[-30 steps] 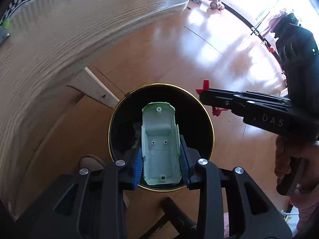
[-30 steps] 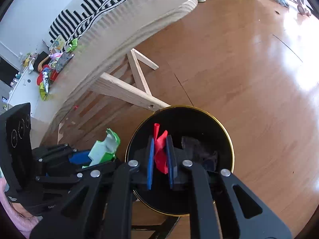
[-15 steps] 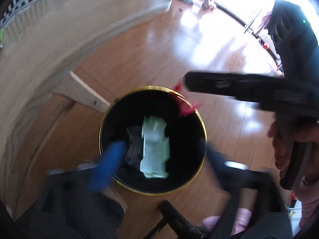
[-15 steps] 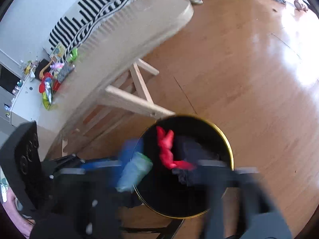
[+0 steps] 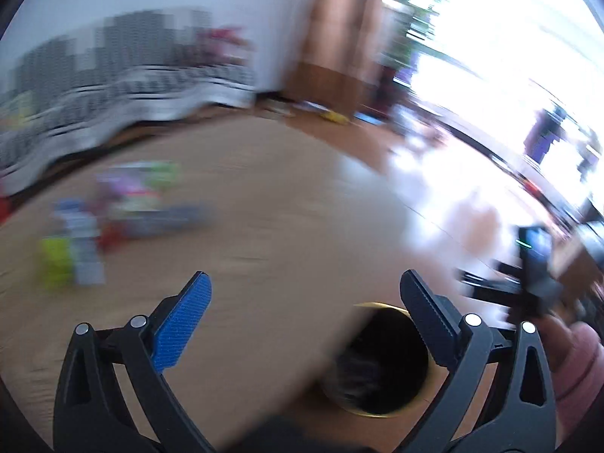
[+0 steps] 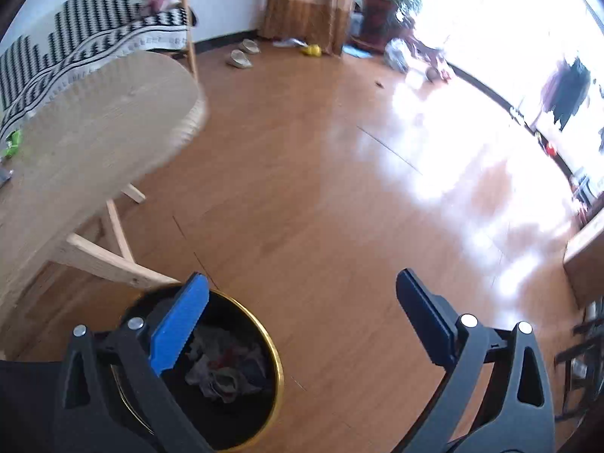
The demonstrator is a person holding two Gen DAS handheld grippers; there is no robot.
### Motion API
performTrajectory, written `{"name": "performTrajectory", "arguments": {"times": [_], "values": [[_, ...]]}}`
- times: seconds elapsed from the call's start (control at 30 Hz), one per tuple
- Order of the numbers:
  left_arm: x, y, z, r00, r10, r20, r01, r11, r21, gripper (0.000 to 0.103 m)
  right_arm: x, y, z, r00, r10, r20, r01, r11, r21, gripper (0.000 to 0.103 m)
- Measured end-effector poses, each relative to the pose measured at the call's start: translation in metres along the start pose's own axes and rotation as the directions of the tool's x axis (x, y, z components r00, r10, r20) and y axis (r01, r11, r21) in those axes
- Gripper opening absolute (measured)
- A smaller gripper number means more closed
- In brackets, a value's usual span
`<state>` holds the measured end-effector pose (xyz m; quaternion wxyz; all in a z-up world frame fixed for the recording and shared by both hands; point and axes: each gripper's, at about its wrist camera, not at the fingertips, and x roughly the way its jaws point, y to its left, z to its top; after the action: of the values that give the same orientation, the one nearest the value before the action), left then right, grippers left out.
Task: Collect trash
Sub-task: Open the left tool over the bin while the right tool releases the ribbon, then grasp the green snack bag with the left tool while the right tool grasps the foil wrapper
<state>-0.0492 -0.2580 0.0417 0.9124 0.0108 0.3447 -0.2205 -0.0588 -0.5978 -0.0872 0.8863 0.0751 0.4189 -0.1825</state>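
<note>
My left gripper (image 5: 304, 279) is open and holds nothing, above the wooden table top (image 5: 264, 226). The left wrist view is smeared by motion. Blurred colourful wrappers (image 5: 113, 207) lie on the table to the left. The black bin with a gold rim (image 5: 373, 413) shows low on the right, partly hidden by the table edge. My right gripper (image 6: 302, 279) is also open with nothing in it. It hangs over the floor just right of the bin (image 6: 278, 362), which holds crumpled trash (image 6: 222, 370). A green wrapper (image 6: 13, 143) lies on the table (image 6: 94, 124).
Wooden table legs (image 6: 109, 260) stand beside the bin. A striped sofa (image 6: 94, 26) is behind the table, with slippers (image 6: 239, 58) on the floor. A cabinet corner (image 6: 585, 256) is at the right. A hand (image 5: 577, 351) holds the other gripper.
Both grippers opened: the pale green carton and the red wrapper dropped into the bin. The left gripper rose and swung up towards the table top. The right one lifted and tilted up.
</note>
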Motion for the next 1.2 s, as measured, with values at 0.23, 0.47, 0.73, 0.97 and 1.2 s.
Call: {"name": "performTrajectory", "arguments": {"times": [0.23,0.47,0.73,0.97,1.2], "values": [[-0.012,0.192,-0.031,0.96,0.245,-0.138,-0.276,0.915,-0.295,0.097,-0.033,0.136,0.047,0.931,0.362,0.046,-0.35,0.921,-0.174,0.096],[0.033,0.246,-0.055,0.948,0.217,-0.233,-0.287,0.9,-0.33,0.097,-0.021,0.299,0.065,0.871,0.468,-0.15,-0.476,0.725,-0.498,0.096],[0.059,0.279,-0.033,0.94,0.241,-0.24,-0.296,0.928,-0.228,0.097,0.019,0.404,0.08,0.884,0.403,-0.237,-0.459,0.648,-0.608,0.096],[0.086,0.277,-0.018,0.923,0.289,-0.256,-0.321,0.942,-0.095,0.097,0.046,0.434,0.08,0.869,0.441,-0.225,-0.48,0.641,-0.599,0.098],[0.093,0.279,-0.013,0.939,0.257,-0.231,-0.273,0.961,-0.041,0.097,0.049,0.42,0.084,0.856,0.486,-0.179,-0.485,0.632,-0.604,0.098]]}}
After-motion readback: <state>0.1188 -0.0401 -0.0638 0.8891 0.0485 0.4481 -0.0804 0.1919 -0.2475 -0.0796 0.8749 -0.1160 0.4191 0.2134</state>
